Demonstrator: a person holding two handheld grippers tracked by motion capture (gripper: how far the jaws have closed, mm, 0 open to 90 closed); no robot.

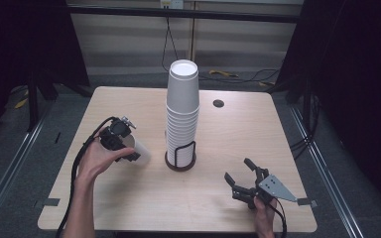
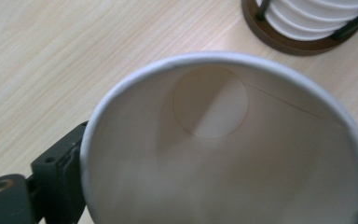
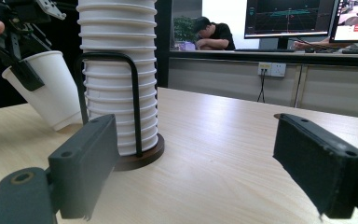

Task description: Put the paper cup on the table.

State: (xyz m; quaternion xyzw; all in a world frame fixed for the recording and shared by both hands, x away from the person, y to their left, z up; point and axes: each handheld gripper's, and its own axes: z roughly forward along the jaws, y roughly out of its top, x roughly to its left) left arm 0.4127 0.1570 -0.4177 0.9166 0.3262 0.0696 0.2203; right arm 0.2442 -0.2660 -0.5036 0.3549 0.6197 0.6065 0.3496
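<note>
Gripping a tilted white paper cup (image 1: 138, 151) by its sides, the left tool (image 1: 121, 144) holds it beside the tall cup stack (image 1: 182, 111) while the right tool (image 1: 242, 176) rests spread, empty, on the pale wooden desk (image 1: 129, 198).

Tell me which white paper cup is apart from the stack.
The single white paper cup in the left gripper, tilted with its base touching the wooden table. The others sit nested upside down in the tall stack.

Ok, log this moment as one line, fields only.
left gripper: around tilted paper cup, base near table | right gripper: open, empty | cup stack: upright in holder
</note>
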